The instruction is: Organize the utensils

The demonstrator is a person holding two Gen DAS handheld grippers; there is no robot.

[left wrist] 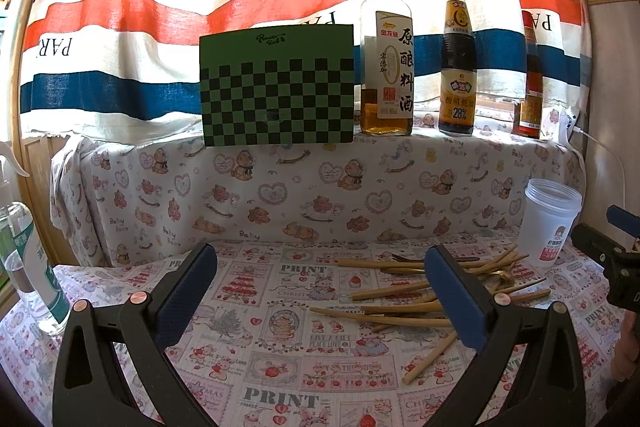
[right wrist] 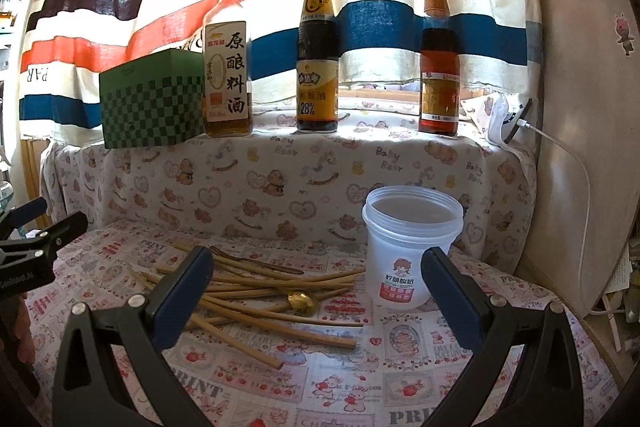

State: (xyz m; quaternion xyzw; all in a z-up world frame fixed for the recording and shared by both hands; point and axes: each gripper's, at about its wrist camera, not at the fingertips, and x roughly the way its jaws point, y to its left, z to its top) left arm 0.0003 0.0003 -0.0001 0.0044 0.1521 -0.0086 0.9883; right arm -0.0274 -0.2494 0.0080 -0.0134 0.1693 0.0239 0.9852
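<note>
In the left wrist view, the left gripper hangs above the printed tablecloth with its jaws spread wide and nothing between them. A loose heap of bamboo chopsticks lies at about 3 o'clock from the jaw gap, partly behind the right-hand finger, with a dark fork on its far edge and a gold spoon showing among the sticks. A white plastic cup stands upright at 2 o'clock, just beyond the pile. The right gripper pokes in at the 3 o'clock edge. On the covered ledge behind stand a green checkered board at 12 o'clock and three sauce bottles to its right; a clear spray bottle stands at 9 o'clock. In the right wrist view, the right gripper also gapes wide, holding nothing. The chopsticks sprawl at 9 o'clock within the gap, the spoon lies among them, the fork rests at their far side, and the cup stands at 1 o'clock, near the right-hand finger. The left gripper shows at the 9 o'clock edge.
</note>
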